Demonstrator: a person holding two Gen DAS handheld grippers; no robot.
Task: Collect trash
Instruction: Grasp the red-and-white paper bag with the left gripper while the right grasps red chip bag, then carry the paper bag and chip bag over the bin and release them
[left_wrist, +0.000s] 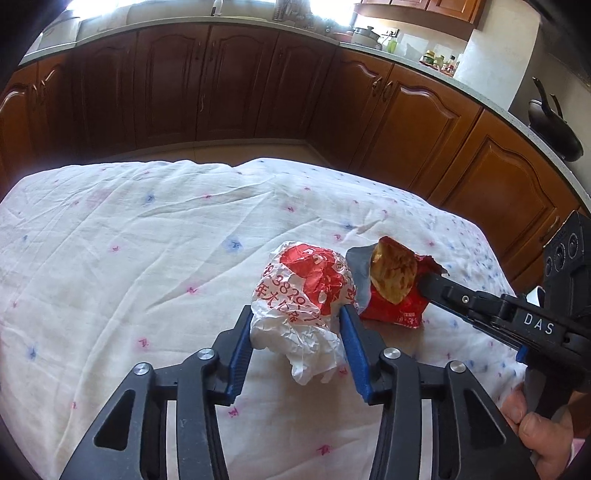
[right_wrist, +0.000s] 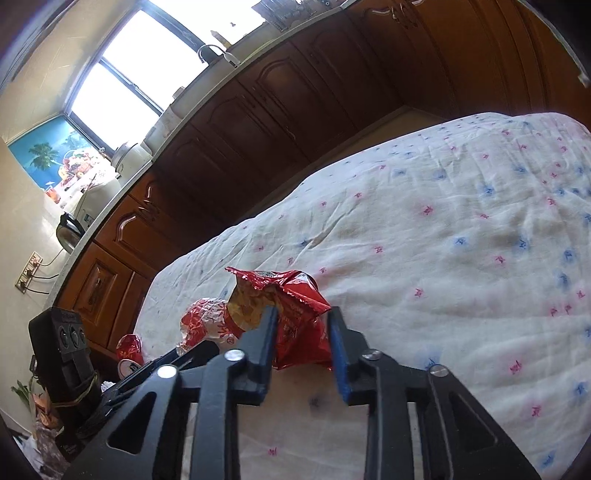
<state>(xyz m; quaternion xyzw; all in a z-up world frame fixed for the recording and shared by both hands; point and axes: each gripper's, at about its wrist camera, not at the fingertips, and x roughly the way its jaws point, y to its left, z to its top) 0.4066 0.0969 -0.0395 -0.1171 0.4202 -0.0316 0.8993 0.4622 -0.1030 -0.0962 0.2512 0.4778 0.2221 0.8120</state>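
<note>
Wrappers near cloth edge (left side bare)

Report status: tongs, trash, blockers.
Left tongs clamp wrapper. Right tongs pinch chip bag. Both on cloth. No blockers.

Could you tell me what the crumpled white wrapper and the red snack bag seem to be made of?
Crumpled white wrapper: probably thin paper, possibly waxed; matte, sharp creases, red print.
Red snack bag: likely metallised plastic film; glossy outside, grey lining at the torn mouth.
</note>
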